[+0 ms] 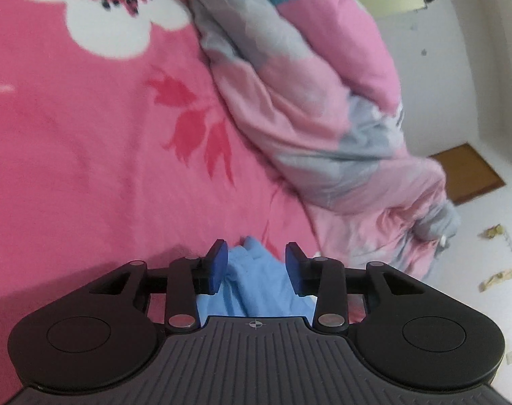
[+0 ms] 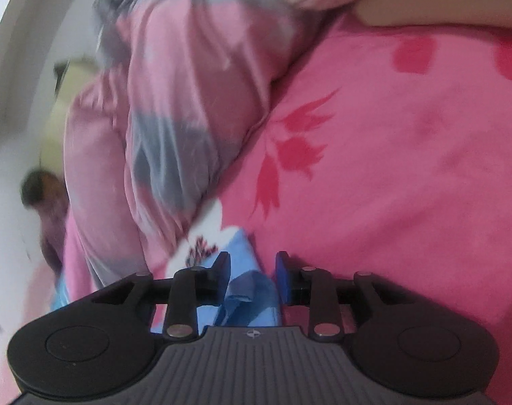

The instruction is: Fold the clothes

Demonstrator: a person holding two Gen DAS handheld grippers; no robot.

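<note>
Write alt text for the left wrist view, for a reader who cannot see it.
The left hand-held gripper reaches over a pink flowered bedsheet, its blue pads standing apart on either side of a bunched light blue garment without visibly pressing it. A rumpled pink and grey quilt lies along the right side of the bed, with white wall and floor beyond.

Soft even light (right-wrist view blurry)

Blue garment [image 1: 256, 280] lies between the parted left gripper [image 1: 257, 263] fingers [image 1: 218, 266].
</note>
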